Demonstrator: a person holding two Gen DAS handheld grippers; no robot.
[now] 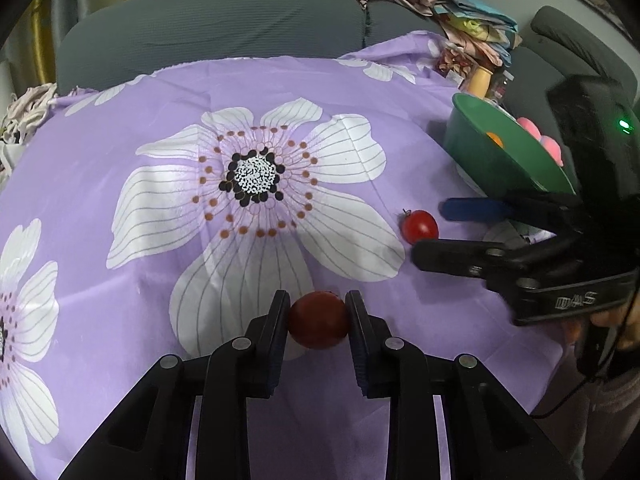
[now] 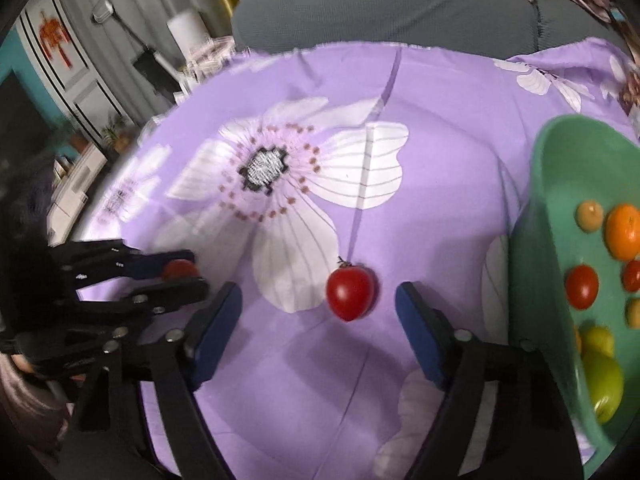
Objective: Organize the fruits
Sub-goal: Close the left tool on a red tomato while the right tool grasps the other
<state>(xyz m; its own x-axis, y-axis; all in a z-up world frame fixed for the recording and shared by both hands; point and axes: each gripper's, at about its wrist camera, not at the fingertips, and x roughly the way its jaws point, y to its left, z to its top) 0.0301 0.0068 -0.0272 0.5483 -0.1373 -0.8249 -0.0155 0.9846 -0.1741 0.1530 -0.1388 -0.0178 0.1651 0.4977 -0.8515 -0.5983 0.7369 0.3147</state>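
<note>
Left gripper (image 1: 318, 322) clamped tight on a dark red tomato (image 1: 318, 325), fingers (image 1: 276, 332) pressing both sides, just above the purple flowered cloth (image 1: 160, 120) on the desk. Right gripper (image 2: 319, 304) half open, fingers apart around a second tomato (image 2: 350, 294) lying on the cloth, not touching it. Beside it, green bowl (image 2: 540, 240) holding more fruit.

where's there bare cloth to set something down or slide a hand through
The purple cloth is bare around the big white flower print, back to the grey sofa. It is crowded near the green bowl, where the right gripper straddles the loose tomato.
</note>
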